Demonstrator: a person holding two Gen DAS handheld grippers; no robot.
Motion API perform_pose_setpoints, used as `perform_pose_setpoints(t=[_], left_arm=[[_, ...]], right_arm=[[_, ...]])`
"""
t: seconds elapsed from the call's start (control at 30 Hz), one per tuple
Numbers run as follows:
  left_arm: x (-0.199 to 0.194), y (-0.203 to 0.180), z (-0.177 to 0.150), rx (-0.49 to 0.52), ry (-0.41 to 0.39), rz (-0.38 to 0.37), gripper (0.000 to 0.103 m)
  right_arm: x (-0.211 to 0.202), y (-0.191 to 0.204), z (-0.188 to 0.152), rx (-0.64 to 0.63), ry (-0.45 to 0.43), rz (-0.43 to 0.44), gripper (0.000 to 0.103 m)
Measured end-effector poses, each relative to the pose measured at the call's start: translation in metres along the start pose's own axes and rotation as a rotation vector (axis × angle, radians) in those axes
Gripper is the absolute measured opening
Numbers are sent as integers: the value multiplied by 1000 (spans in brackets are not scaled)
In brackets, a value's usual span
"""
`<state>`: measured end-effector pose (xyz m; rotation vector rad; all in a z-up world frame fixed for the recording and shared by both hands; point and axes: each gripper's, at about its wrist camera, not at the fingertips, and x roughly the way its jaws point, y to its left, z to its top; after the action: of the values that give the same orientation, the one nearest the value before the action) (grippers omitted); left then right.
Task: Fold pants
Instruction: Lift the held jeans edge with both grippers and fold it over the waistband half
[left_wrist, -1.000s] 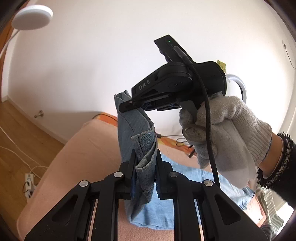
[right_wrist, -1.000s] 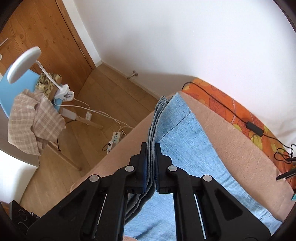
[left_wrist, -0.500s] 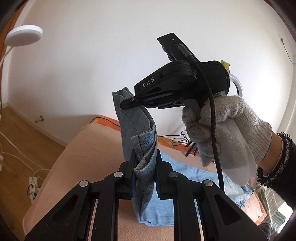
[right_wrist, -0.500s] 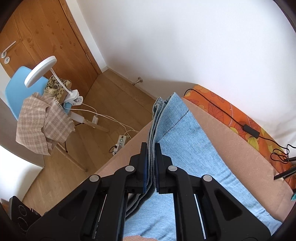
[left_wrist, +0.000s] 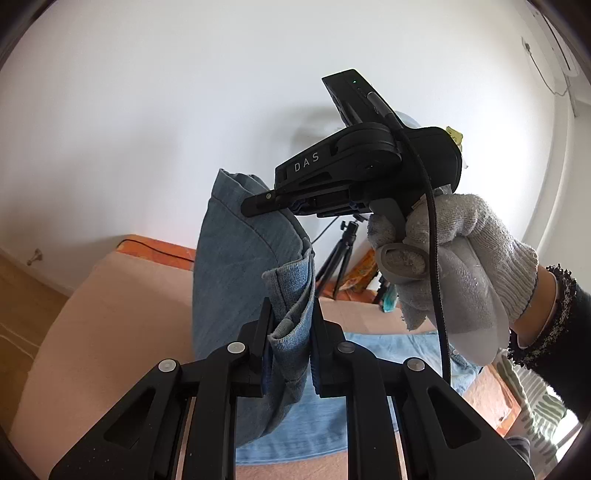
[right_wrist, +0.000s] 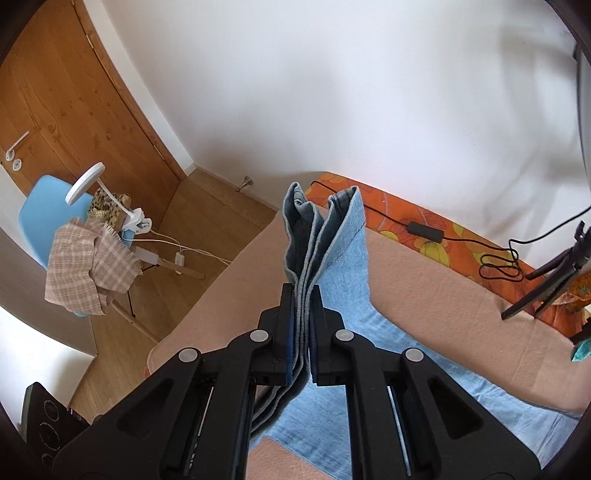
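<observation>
Denim clamped in both grippers above the bed

Left wrist view: the left gripper (left_wrist: 289, 345) has its fingers pressed together on a bunched fold of the blue jeans (left_wrist: 236, 280), several layers of hem standing up between the pads. From there the denim rises in a tall loop toward the right gripper (left_wrist: 255, 201), which comes in from the right, held by a hand in a white knit glove (left_wrist: 454, 266). Its tip touches the top of the loop — the far side of that tip is hidden by the cloth, so the clamp cannot be judged from this angle. The rest of the jeans trails down and lies flat on the peach-coloured bed (left_wrist: 110, 302). A black tripod (left_wrist: 338, 254) stands behind the fabric.

Right wrist view: the right gripper (right_wrist: 303, 328) is closed on a stack of denim edges, the layers of the jeans (right_wrist: 343, 258) fanning upward past the fingertips and spreading down to the right across the bed (right_wrist: 424, 291). An orange patterned cover (right_wrist: 406, 218) runs along the wall side, with a black cable and adapter (right_wrist: 424, 229) lying on it. On the wooden floor to the left stands a blue chair (right_wrist: 40, 214) draped with a checked cloth (right_wrist: 88, 266), with a white clip lamp (right_wrist: 86, 182) beside it.
</observation>
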<state>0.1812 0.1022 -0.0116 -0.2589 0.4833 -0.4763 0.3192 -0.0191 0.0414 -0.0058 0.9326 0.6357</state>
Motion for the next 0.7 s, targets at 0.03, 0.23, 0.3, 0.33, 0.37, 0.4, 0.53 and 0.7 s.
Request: perform_pose_setpoints(t=[0.03, 0.23, 0.3, 0.33, 0.37, 0.4, 0.53, 0.7], left_arm=[[4, -7, 0, 8, 5, -8, 14], [29, -57, -6, 61, 34, -67, 14], [37, -71, -8, 69, 43, -88, 14], [43, -76, -10, 70, 47, -99, 14], [49, -80, -10, 71, 49, -107, 14], [52, -85, -12, 69, 51, -114, 14], [76, -101, -26, 53, 82, -146, 14], [105, -118, -40, 67, 129, -176, 14]], right_arm=[[-7, -8, -3, 7, -6, -1, 7], [-47, -59, -20, 58, -48, 1, 7], [-59, -75, -28, 74, -61, -3, 7], [-66, -83, -32, 84, -67, -3, 7], [-71, -92, -36, 94, -73, -3, 7], [-77, -101, -42, 104, -78, -5, 7], [-92, -135, -64, 136, -84, -24, 7], [-106, -180, -96, 195, -84, -32, 7]])
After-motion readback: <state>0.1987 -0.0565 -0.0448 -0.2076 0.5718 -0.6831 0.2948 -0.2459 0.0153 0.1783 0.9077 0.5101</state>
